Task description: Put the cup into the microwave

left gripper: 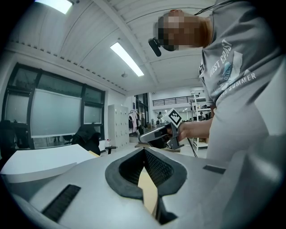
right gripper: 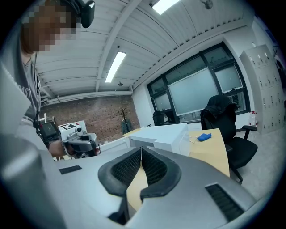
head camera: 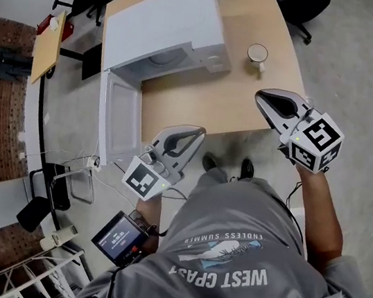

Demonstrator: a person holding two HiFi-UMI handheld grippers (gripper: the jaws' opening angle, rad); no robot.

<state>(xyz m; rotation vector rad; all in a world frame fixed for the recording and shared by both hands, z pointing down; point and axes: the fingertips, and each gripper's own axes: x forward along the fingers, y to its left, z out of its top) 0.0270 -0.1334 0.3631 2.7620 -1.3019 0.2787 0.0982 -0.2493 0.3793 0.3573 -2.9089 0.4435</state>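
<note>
The reach for the cup (head camera: 258, 54) is only beginning. The cup is standing untouched near the tabletop's (head camera: 200, 105) right edge, just right of the microwave (head camera: 167, 26), whose door (head camera: 123, 117) is hanging open past the near left corner. The left tool (head camera: 199, 134) and right tool (head camera: 261, 97) are hovering off the near edge, both clenched on nothing. Judging from this, the right tool is going to need to release its jaws and advance on the cup. Only the head view is showing the cup. Each gripper view is showing its own jaws pressed together, and the right one is also showing the microwave.
</note>
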